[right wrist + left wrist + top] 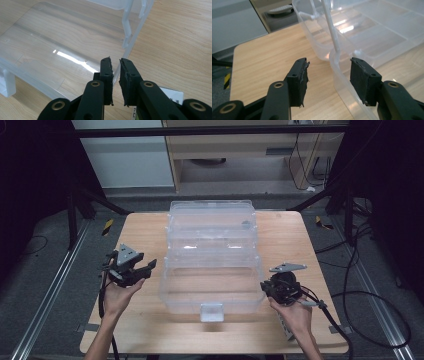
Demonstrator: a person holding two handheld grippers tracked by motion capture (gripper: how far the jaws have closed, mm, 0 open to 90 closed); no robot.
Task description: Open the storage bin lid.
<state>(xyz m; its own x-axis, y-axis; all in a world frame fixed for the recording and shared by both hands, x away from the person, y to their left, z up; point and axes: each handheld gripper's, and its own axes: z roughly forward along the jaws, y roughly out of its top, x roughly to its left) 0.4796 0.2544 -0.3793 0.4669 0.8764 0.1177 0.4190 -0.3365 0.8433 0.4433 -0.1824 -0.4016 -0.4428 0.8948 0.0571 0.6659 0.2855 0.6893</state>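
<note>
A dim room with grey carpet and a pale cabinet behind; a wooden counter [145, 227] stands in the middle. At the centre of the counter lies the clear plastic box [212, 255], opened out in stepped tiers, with a latch tab [211, 312] at its near edge. The right hand-held gripper [115, 65] sits at the near right corner of the box; its jaws stand narrow, pinching the thin rim [130, 47] of the lowest tray. The left hand-held gripper [328, 72] is beside the box's left wall [335, 67]; its jaws stand wide, one pad [302, 75] outside and the other over the tray, straddling the wall without pressing it. A thin white link arm [330, 27] rises just beyond. By appearance the box is light, stiff yet somewhat flexible, smooth and slippery; thin walls may crack under hard squeezing. Rims and corners offer the firmest hold, and a grip at both sides should keep the tiers from swinging. Cables [370, 300] trail over the floor at right.
</note>
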